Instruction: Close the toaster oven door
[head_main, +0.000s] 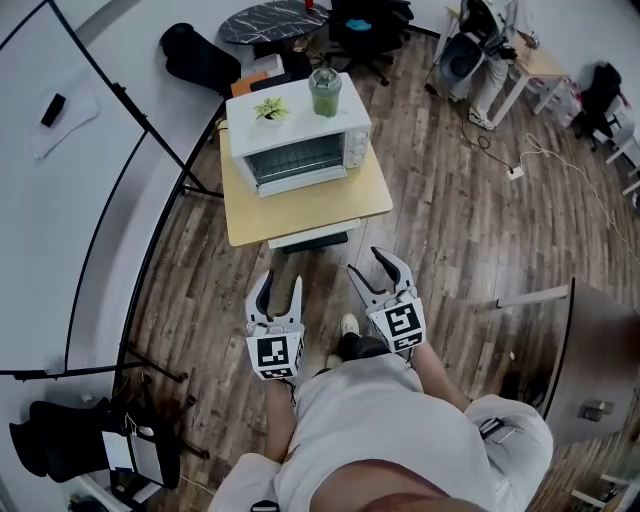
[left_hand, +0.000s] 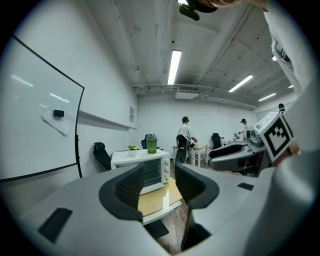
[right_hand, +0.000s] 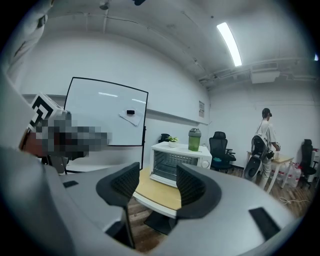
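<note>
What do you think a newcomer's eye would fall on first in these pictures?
A white toaster oven sits on a small wooden table mid-room, with a green bottle and a little potted plant on top. Nearer the camera, the left hand-held gripper and the right hand-held gripper hang open and empty above the wood floor, short of the table.

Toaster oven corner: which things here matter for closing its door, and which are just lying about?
For the job: toaster oven; left gripper; right gripper.

Just lying about: potted plant; green bottle; wooden table; black chair.
</note>
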